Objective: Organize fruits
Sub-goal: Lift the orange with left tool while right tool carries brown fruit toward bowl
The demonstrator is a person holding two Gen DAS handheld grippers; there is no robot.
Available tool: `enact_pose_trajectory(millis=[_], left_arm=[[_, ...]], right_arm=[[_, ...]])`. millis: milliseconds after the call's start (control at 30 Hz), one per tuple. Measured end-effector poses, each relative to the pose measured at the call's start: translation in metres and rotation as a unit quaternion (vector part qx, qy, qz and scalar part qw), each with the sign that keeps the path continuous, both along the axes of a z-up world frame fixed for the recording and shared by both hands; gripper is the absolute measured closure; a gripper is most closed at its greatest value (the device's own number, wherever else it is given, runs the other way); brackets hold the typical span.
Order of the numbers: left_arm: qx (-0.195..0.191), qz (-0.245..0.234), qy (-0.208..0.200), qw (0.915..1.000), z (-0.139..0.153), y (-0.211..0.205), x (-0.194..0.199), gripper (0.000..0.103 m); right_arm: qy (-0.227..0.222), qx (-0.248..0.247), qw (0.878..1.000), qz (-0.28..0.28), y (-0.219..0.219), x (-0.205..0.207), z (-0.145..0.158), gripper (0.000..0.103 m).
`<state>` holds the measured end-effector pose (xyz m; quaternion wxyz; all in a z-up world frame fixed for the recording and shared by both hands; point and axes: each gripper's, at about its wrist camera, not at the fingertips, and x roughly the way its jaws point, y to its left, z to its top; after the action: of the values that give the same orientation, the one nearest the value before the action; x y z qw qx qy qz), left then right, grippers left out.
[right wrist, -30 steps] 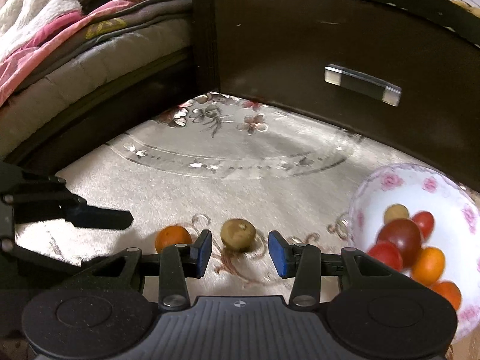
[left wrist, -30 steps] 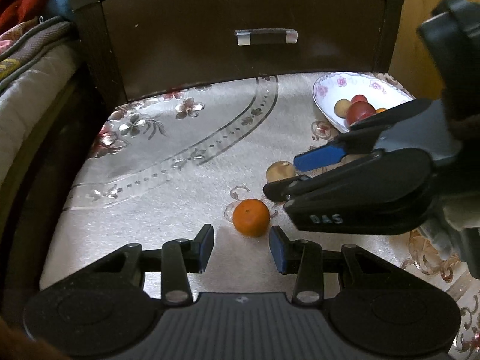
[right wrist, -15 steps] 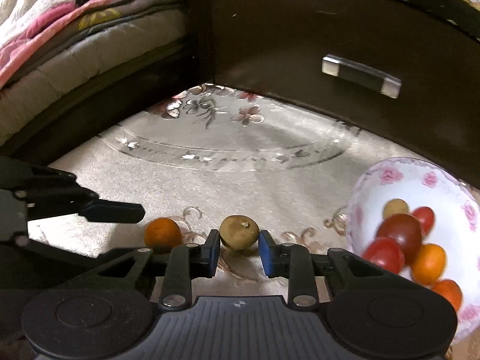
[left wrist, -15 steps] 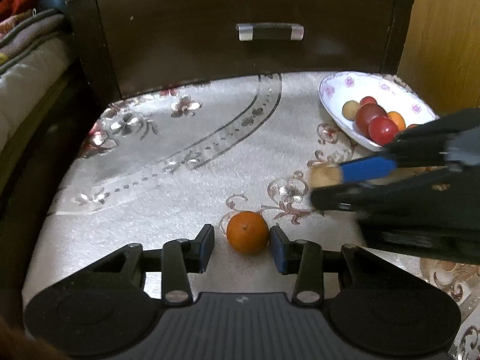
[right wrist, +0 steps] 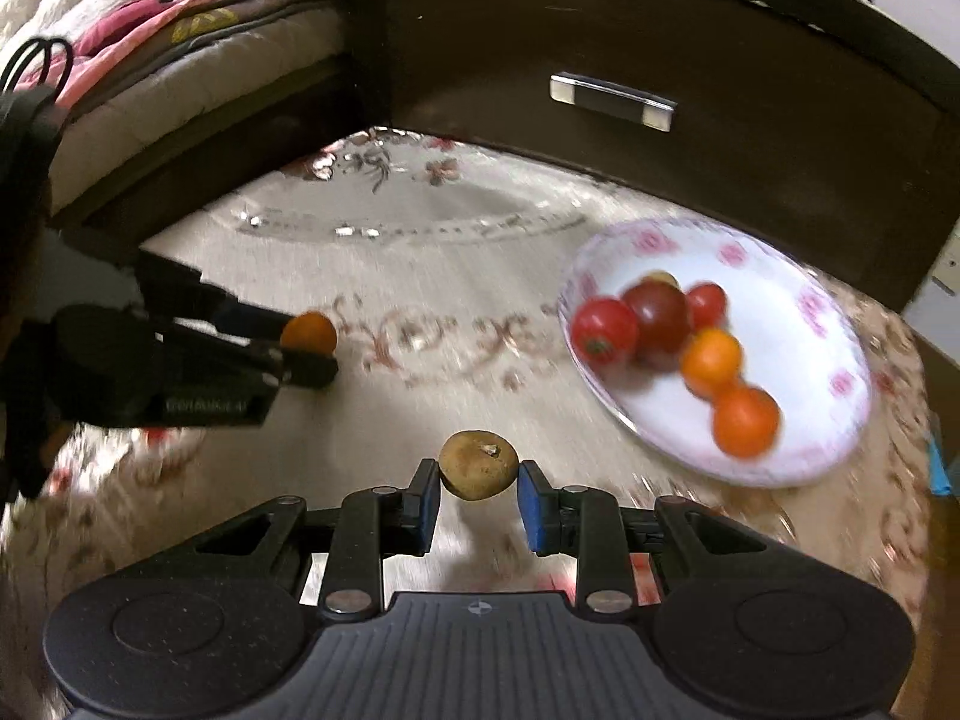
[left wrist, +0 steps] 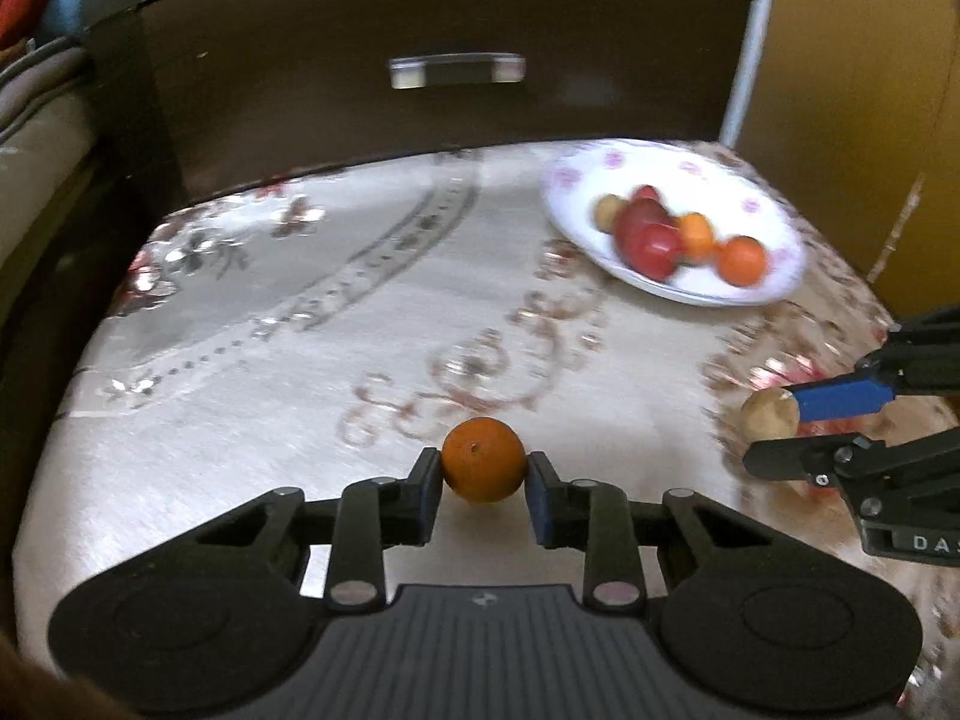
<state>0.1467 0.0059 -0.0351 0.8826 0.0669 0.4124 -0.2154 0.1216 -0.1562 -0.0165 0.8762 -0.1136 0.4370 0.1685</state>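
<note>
Above the floral tablecloth [left wrist: 252, 408], my left gripper [left wrist: 483, 483] clamps a small orange [left wrist: 483, 459] between its blue pads, the fruit lifted clear with a shadow beneath it. My right gripper [right wrist: 478, 489] pinches a brown, potato-like fruit [right wrist: 478, 471] the same way, just short of the flowered white plate [right wrist: 798, 450]. That plate carries red tomatoes [right wrist: 603, 330] and two more oranges [right wrist: 746, 421], blurred by motion. Behind it stands a dark drawer front [right wrist: 720, 42] with a metal handle [right wrist: 613, 101].
</note>
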Motion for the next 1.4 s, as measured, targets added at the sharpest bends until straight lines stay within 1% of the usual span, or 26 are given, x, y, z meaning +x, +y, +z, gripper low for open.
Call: enact_pose_trajectory(millis=[133,233,300,367,500,567,633,767,867,933,1000,1167,1300,1400], left_arm=[[0.008,-0.03,0.011,0.9995,-0.001,-0.014,-0.025,0.065],[0.02,-0.047,0.018,0.9985,-0.005,-0.025,-0.039,0.065],[0.023,-0.05,0.024,0.9982,-0.01,-0.027,-0.042,0.065],[0.031,-0.054,0.017,0.9979,-0.011,-0.03,-0.045,0.065],[0.024,-0.052,0.019,0.9982,-0.012,-0.029,-0.042,0.063],[0.029,-0.053,0.013,0.9981,-0.012,-0.03,-0.043,0.059],[0.035,-0.051,0.007,0.9981,-0.013,-0.029,-0.044,0.052],[0.029,-0.044,0.01,0.9986,-0.014,-0.026,-0.043,0.051],[0.03,-0.041,0.011,0.9987,-0.014,-0.028,-0.043,0.052],[0.023,-0.042,0.019,0.9987,-0.013,-0.029,-0.041,0.06],[0.025,-0.047,0.02,0.9984,-0.012,-0.033,-0.042,0.064],[0.023,-0.053,0.02,0.9981,-0.01,-0.039,-0.042,0.065],[0.012,-0.051,0.011,0.9986,0.0,-0.046,-0.036,0.065],[0.003,-0.052,-0.003,0.9986,0.012,-0.057,-0.027,0.065]], right_arm=[[0.006,-0.006,1.0,-0.008,-0.011,-0.023,0.003,0.081],[0.012,-0.02,1.0,-0.011,-0.015,-0.036,-0.002,0.081],[0.018,-0.024,0.999,-0.014,-0.018,-0.043,-0.007,0.081],[0.02,-0.028,0.999,-0.013,-0.018,-0.046,-0.012,0.081],[0.022,-0.028,0.999,-0.009,-0.018,-0.048,-0.017,0.08],[0.02,-0.024,0.999,-0.009,-0.019,-0.047,-0.018,0.079],[0.02,-0.022,1.0,-0.008,-0.02,-0.047,-0.018,0.079],[0.02,-0.019,1.0,-0.008,-0.02,-0.046,-0.018,0.079],[0.022,-0.017,1.0,-0.011,-0.02,-0.047,-0.017,0.078],[0.022,-0.015,1.0,-0.014,-0.021,-0.047,-0.016,0.079],[0.025,-0.017,0.999,-0.016,-0.021,-0.048,-0.016,0.079],[0.031,-0.014,0.999,-0.015,-0.019,-0.049,-0.014,0.081],[0.017,-0.006,1.0,-0.022,-0.021,-0.046,-0.004,0.081],[0.003,0.002,0.999,-0.035,-0.026,-0.042,0.005,0.081]])
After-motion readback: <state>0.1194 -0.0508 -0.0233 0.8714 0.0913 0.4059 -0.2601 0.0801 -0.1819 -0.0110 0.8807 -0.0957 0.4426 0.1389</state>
